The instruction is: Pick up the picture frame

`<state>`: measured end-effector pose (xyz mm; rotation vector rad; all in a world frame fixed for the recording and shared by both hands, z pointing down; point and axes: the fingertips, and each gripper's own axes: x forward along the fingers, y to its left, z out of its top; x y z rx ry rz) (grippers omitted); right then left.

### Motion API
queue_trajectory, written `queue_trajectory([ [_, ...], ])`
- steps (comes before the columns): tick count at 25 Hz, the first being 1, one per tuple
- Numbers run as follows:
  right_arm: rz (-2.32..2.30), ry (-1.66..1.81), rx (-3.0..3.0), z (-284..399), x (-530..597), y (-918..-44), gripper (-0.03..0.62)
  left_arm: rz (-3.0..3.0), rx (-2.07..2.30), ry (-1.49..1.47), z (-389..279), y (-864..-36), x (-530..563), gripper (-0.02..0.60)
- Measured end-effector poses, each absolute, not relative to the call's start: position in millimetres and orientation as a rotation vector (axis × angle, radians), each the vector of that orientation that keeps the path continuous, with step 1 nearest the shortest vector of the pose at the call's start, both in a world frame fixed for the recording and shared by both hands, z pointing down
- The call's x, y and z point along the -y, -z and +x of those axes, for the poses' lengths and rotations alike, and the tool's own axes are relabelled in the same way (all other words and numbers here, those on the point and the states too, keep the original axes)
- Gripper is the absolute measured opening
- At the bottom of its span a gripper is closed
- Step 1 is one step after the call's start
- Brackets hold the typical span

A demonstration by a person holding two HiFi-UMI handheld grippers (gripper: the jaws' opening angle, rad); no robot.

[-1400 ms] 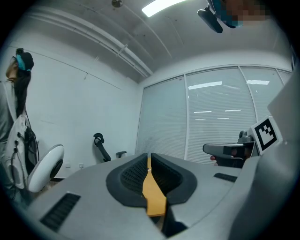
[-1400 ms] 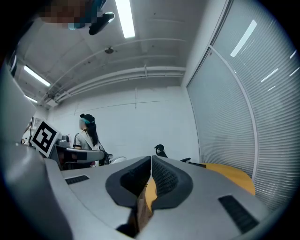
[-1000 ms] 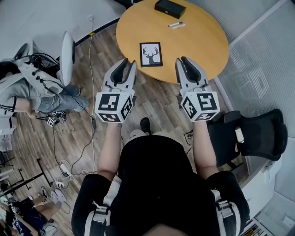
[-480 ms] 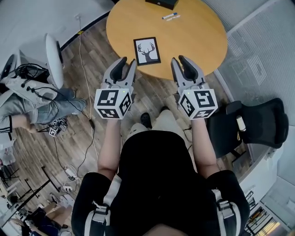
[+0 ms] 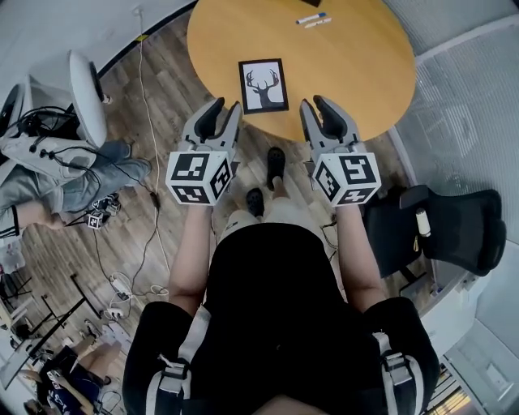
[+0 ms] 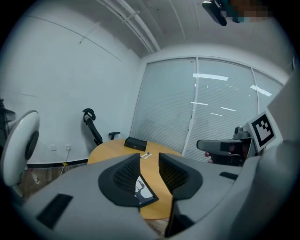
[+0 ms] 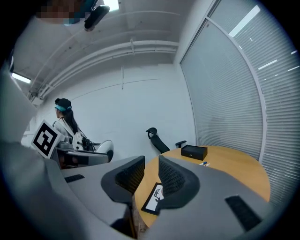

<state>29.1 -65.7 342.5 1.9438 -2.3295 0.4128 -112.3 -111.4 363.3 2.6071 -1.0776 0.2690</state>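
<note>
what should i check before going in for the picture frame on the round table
1. Picture frame lying flat on the table, in view: ok.
2. Left gripper jaws apart and empty: ok.
3. Right gripper jaws apart and empty: ok.
4. Grippers touching the frame: not ok, both are short of it.
5. Pens well apart from the frame: ok.
6. Gap under the frame's edge for a jaw: cannot tell.
</note>
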Motion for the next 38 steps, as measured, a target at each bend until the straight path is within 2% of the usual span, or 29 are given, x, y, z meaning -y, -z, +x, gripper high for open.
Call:
queue_trajectory([
  [15,1.782,-0.528,2.327,77.4,190.5,-408.4,0.109,2.459,1.179,-0.356,-63.5,-410.3,221.4,0.133],
  [38,1.591,-0.937,2.123,83.0,236.9,-575.7,0.124,2.185,1.129,-0.604,-52.4,-576.8,255.0,0.133],
])
